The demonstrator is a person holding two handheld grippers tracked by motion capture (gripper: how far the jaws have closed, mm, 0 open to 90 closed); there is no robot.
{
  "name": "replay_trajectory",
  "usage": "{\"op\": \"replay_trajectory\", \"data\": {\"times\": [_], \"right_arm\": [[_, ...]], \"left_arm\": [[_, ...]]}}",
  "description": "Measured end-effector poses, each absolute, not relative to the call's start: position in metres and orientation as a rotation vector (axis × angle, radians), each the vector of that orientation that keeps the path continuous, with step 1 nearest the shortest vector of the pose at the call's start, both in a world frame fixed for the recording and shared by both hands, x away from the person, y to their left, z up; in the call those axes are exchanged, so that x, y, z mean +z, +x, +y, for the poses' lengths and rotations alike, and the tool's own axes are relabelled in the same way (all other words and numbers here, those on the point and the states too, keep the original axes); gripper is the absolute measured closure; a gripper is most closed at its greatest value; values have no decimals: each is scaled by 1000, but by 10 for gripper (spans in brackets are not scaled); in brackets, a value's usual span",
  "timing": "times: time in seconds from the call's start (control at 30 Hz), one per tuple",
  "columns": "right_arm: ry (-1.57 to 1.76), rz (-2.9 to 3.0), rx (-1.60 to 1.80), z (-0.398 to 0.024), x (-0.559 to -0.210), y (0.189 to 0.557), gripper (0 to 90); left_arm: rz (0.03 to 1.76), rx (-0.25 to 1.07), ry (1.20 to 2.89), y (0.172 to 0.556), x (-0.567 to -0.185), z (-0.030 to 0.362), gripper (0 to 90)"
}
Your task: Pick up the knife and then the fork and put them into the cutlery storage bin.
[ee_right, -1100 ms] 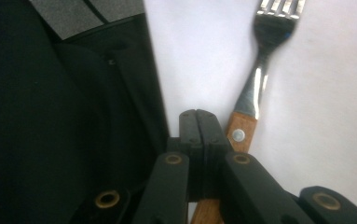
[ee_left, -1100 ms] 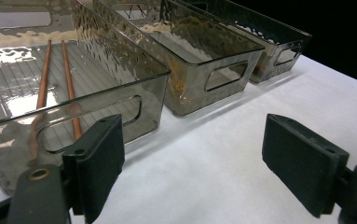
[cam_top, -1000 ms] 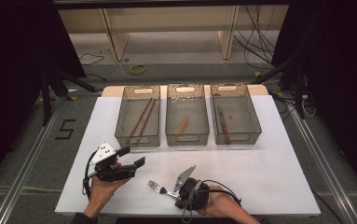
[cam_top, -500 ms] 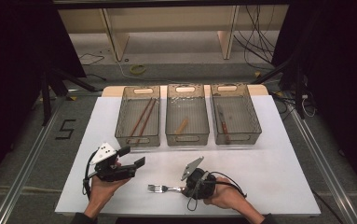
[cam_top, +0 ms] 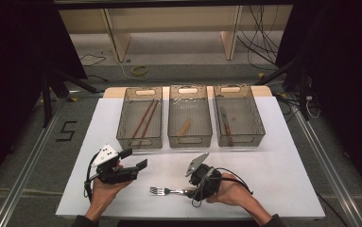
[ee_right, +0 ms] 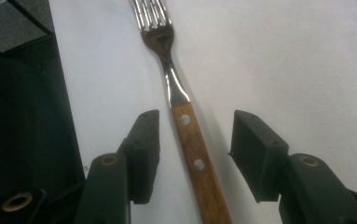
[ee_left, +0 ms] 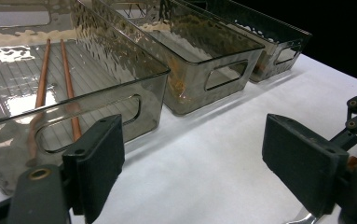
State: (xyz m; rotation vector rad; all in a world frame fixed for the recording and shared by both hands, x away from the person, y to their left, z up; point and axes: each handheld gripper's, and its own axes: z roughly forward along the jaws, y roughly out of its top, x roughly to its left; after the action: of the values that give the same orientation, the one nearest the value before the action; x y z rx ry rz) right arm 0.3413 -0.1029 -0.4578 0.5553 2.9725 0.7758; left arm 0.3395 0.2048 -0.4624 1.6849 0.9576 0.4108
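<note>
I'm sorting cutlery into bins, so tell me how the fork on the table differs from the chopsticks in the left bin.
The fork is one piece, with steel tines and a riveted wooden handle; the chopsticks are two plain reddish-brown sticks. The fork lies on the bare white table between the right gripper's open jaws, which have just been opening; the chopsticks rest inside the left bin. Both are long, slim and lying flat.

Overhead light falls bright on the white tabletop (cam_top: 273, 161) while the room around sinks into black, glare rippling across the bins' (ee_left: 120, 60) clear walls, close jaws slightly soft.
</note>
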Motion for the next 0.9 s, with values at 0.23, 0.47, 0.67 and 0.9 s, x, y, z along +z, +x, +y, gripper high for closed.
{"op": "replay_trajectory", "data": {"times": [0.23,0.47,0.67,0.9], "right_arm": [[519,2979,705,-98,-465,344,526],[487,2987,676,-94,-468,344,623],[460,2998,636,-91,-470,343,668],[414,2983,601,-89,-469,340,710]], "left_arm": [[958,409,1687,340,-463,205,204],[959,410,1686,340,-463,205,204],[959,409,1685,340,-463,204,204],[955,411,1688,340,-463,204,204]]}}
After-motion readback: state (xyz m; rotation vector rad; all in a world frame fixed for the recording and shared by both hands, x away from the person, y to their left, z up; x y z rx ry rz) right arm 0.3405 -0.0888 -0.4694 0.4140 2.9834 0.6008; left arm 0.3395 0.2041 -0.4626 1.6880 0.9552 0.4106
